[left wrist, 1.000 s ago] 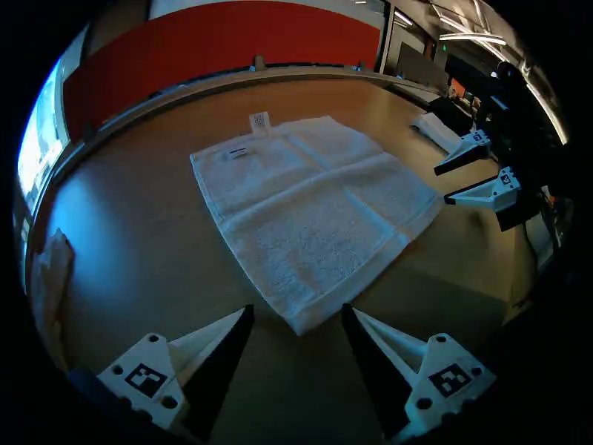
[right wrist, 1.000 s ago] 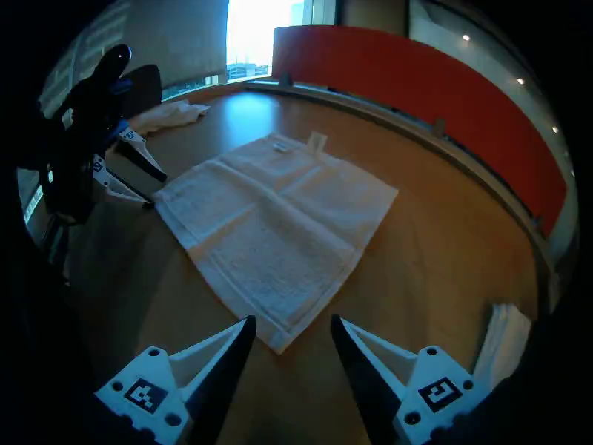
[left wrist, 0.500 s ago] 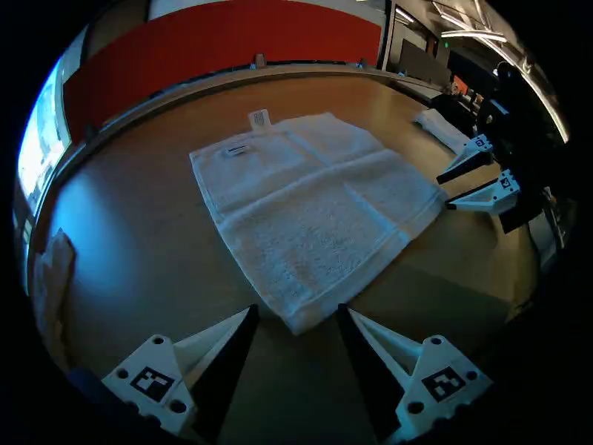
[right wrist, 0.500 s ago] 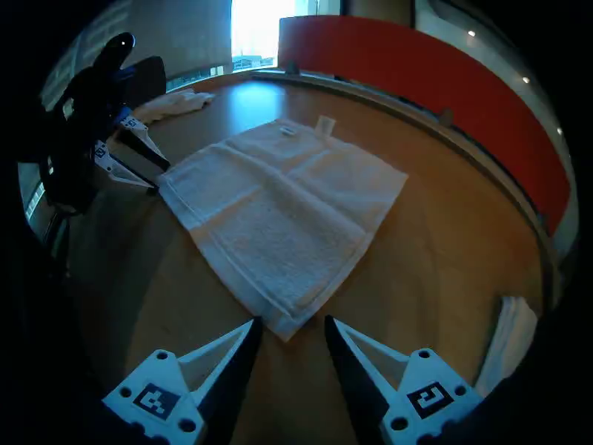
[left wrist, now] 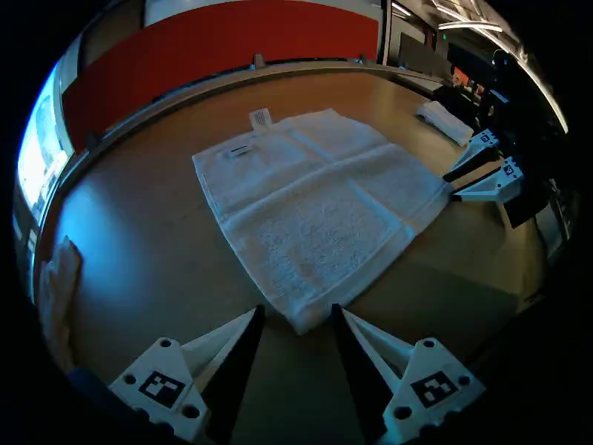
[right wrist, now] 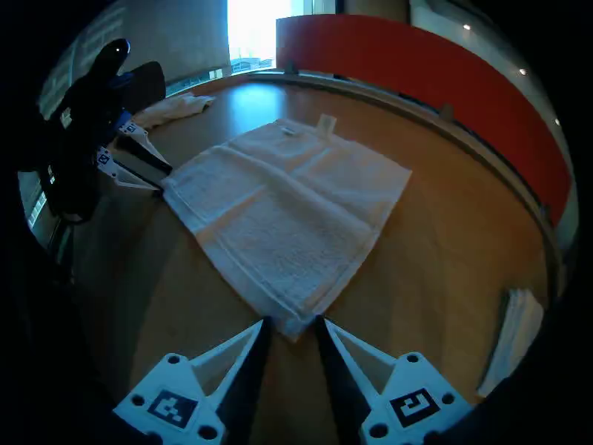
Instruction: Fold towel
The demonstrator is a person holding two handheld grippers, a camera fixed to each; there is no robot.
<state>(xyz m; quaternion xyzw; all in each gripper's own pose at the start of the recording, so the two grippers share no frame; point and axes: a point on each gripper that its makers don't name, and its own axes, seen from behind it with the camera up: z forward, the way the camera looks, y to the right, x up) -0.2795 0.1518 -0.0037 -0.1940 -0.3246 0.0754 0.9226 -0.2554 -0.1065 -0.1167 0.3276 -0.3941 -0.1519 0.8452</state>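
A white towel (left wrist: 319, 215) lies spread flat on the wooden table (left wrist: 141, 237), with a small label (left wrist: 259, 119) at its far edge. In the left gripper view, my left gripper (left wrist: 296, 311) is open, and the towel's near corner lies between its fingertips. My right gripper (left wrist: 449, 188) shows at the towel's right corner. In the right gripper view, the towel (right wrist: 289, 215) has its near corner between the fingertips of my right gripper (right wrist: 293, 324), whose jaws stand narrowly apart. My left gripper (right wrist: 164, 178) sits at the towel's left corner, held by a dark-sleeved arm.
A crumpled cloth (left wrist: 55, 289) lies at the table's left edge, seen also as the cloth (right wrist: 174, 107) near the window. A folded white towel (left wrist: 445, 119) rests at the far right, the same folded towel (right wrist: 519, 334). A red wall panel (left wrist: 222, 37) runs behind the table.
Both grippers have moved forward onto opposite towel corners, and both pairs of fingers have narrowed their gap. The towel itself has not moved.
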